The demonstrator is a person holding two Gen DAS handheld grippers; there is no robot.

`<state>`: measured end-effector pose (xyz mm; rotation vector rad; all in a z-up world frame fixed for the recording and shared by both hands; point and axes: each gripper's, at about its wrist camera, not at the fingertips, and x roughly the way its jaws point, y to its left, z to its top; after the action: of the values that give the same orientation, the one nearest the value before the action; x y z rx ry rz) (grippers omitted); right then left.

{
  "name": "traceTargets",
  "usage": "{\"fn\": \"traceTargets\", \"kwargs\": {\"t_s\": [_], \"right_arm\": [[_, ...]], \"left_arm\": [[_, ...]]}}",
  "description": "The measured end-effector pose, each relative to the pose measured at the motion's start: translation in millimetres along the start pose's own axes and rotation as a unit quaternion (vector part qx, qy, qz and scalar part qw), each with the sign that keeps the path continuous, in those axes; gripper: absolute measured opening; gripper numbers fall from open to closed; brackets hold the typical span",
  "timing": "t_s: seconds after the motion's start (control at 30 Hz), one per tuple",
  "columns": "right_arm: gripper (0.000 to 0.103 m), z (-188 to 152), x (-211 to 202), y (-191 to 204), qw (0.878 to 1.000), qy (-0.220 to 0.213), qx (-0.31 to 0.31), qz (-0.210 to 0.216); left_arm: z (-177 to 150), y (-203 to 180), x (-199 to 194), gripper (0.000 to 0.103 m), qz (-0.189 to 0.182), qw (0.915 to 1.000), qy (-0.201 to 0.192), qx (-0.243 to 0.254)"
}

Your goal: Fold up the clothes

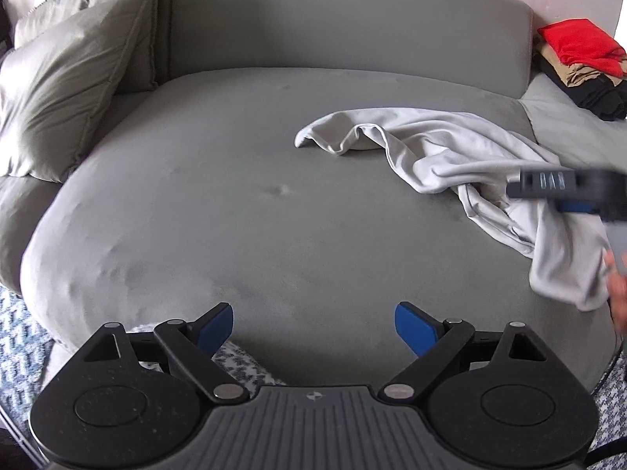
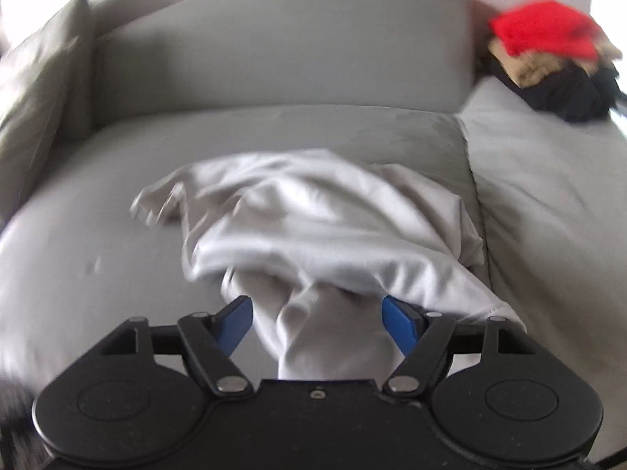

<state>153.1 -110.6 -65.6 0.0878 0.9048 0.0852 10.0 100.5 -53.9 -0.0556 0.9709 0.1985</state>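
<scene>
A crumpled pale grey garment (image 1: pixel 450 149) lies on the right half of the grey sofa seat (image 1: pixel 235 203), one end hanging over the front edge. My left gripper (image 1: pixel 313 325) is open above the seat's front edge, well left of the garment, with nothing between its blue pads (image 1: pixel 217 329). In the right wrist view the garment (image 2: pixel 313 215) fills the middle. A bunched fold of it runs between the fingers of my right gripper (image 2: pixel 317 321), which stands open; a gap shows beside the left pad (image 2: pixel 235 323). This view is blurred.
A pile of clothes with a red piece on top (image 1: pixel 576 47) (image 2: pixel 544 35) sits at the sofa's far right. Large cushions (image 1: pixel 66 90) lean at the left. A patterned rug (image 1: pixel 19 352) lies below the seat. A hand (image 1: pixel 619 293) shows at the right edge.
</scene>
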Motion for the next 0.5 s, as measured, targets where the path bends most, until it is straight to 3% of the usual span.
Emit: {"fn": "traceTargets", "kwargs": {"t_s": [0.03,0.07,0.1,0.2,0.33,0.4,0.47,0.5], "right_arm": [[0.034,5.4,6.3,-6.1,1.000,0.000,0.023,-0.006],[0.013,9.7,13.7,-12.3,0.999,0.010,0.035,-0.010],[0.005,13.8,21.3,-18.5,0.999,0.021,0.044,-0.012],[0.004,28.9,16.8,-52.6,0.991,0.021,0.125,0.031],[0.004,43.8,-28.6,-116.3,0.969,-0.065,0.237,0.024],[0.004,45.6,-44.0,-155.4,0.953,-0.082,0.290,-0.026],[0.009,40.6,-52.3,-182.0,0.949,-0.065,0.301,-0.060],[0.013,34.8,-57.7,-185.4,0.955,-0.056,0.285,-0.065]], "left_arm": [[0.2,-0.7,1.9,0.091,-0.004,1.0000,0.000,0.001],[0.4,-1.1,3.4,0.091,-0.007,1.0000,-0.002,0.003],[0.5,-1.6,4.3,0.090,-0.010,0.9999,-0.004,0.007],[0.7,-2.0,5.6,0.090,-0.019,0.9996,-0.013,0.017],[1.8,-3.9,8.3,0.088,-0.035,0.9990,-0.020,0.018],[2.8,-7.4,8.9,0.087,-0.043,0.9987,-0.020,0.019],[3.4,-14.0,8.3,0.087,-0.051,0.9981,-0.022,0.028],[4.4,-17.8,8.9,0.086,-0.056,0.9977,-0.022,0.032]]}}
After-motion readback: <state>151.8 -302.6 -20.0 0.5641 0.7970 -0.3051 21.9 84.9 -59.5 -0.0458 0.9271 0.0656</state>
